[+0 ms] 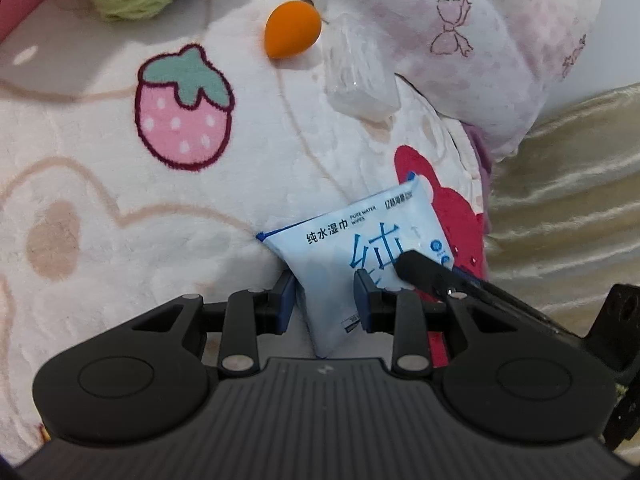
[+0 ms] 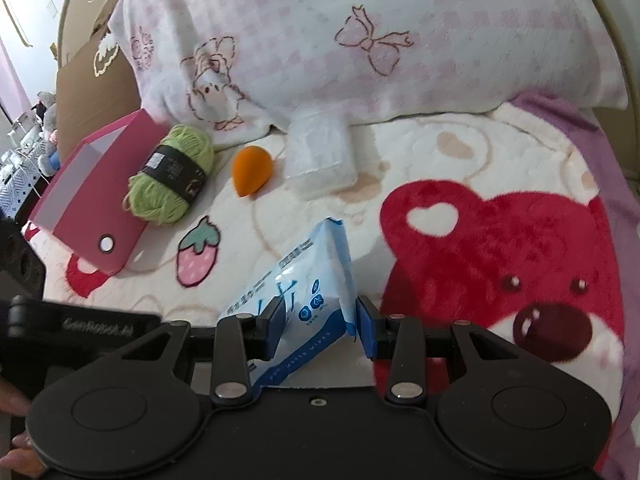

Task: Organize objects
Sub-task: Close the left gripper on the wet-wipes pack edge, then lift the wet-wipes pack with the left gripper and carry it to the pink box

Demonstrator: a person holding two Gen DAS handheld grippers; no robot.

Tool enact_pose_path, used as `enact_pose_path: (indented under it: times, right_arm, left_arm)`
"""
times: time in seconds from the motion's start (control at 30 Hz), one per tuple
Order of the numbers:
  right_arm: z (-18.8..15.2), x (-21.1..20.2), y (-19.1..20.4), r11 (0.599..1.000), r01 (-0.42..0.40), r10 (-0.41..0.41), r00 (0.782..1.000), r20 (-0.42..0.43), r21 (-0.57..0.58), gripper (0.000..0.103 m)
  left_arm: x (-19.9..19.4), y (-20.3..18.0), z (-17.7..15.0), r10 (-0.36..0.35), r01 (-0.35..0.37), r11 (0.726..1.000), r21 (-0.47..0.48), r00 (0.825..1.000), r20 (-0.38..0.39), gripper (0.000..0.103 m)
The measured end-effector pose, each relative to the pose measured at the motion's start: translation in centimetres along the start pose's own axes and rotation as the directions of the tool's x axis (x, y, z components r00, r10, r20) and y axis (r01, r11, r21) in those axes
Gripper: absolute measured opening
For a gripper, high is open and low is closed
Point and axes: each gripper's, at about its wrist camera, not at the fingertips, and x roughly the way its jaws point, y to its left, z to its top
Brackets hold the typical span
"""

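A light-blue pack of wet wipes (image 1: 360, 236) is held above the plush blanket by both grippers at once. My left gripper (image 1: 326, 300) is shut on its lower part, blue pads pressing from each side. In that view a black finger of the right gripper (image 1: 420, 272) presses on the pack's right corner. In the right wrist view the wet wipes pack (image 2: 308, 276) stands tilted, top leaning away, with my right gripper (image 2: 320, 328) shut on its near end. The left gripper's black body (image 2: 80, 328) shows at the left edge.
At the back lie an orange egg-shaped sponge (image 2: 253, 172), a green yarn ball (image 2: 172, 174), an open pink box (image 2: 92, 204) and a clear wrapped white pack (image 2: 320, 156). A pink-check pillow (image 2: 360, 40) lies behind them. The blanket (image 2: 500, 248) bears a red bear print.
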Motion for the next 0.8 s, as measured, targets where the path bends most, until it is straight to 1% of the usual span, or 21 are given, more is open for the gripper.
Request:
enact_pose_path:
  times: [0.17,0.3,0.43,0.5,0.53,0.57,0.6,0.63,0.7,0.8]
  right_arm:
    - [-0.2,0.1,0.1,0.997,-0.052,0.052,0.999,-0.001,0.049,0.044]
    - [-0.7,0.7,1.3,0.996,-0.08,0.081,0.996,-0.022,0.035,0.044]
    - [-1.1,1.1,2.2,0.995,-0.096,0.095,0.994,-0.06,-0.002,0.044]
    - [-1.2,1.0,2.8,0.996,-0.071,0.065,0.994,-0.092,-0.061,0.046]
    - [-1.2,1.0,3.2,0.994,-0.038,0.028,0.995,-0.1,-0.098,0.05]
    - [-1.2,0.9,3.7,0.99,0.01,-0.023,0.995,-0.095,-0.142,0.053]
    - [-1.2,0.7,4.1,0.982,0.044,-0.06,0.995,-0.084,-0.183,0.054]
    - [-1.2,0.6,4.4,0.975,0.062,-0.079,0.994,-0.073,-0.215,0.054]
    - [-0.9,0.6,4.3,0.97,0.061,-0.079,0.994,-0.07,-0.236,0.054]
    - [-0.3,1.6,3.3,0.981,0.041,-0.059,0.994,-0.09,-0.187,0.054]
  left_arm:
    - [-0.9,-0.1,0.9,0.038,-0.038,0.999,0.033,0.999,0.018,0.029]
    - [-1.6,0.2,1.7,0.09,-0.092,0.994,0.062,0.995,0.03,0.03]
    - [-2.0,1.0,2.1,0.107,-0.109,0.993,0.053,0.994,0.036,0.03]
    - [-1.9,1.3,2.2,0.107,-0.108,0.992,0.059,0.994,0.033,0.03]
    - [-1.8,1.4,2.1,0.109,-0.111,0.992,0.062,0.994,0.032,0.03]
    - [-1.6,1.5,2.1,0.123,-0.125,0.99,0.062,0.992,0.027,0.03]
    - [-1.3,1.5,2.0,0.146,-0.147,0.987,0.068,0.989,0.023,0.029]
    - [-1.2,1.5,1.8,0.159,-0.16,0.984,0.082,0.987,0.023,0.029]
    - [-1.2,1.3,1.6,0.165,-0.167,0.982,0.092,0.986,0.035,0.028]
    - [-1.2,1.3,1.5,0.162,-0.165,0.982,0.095,0.986,0.036,0.026]
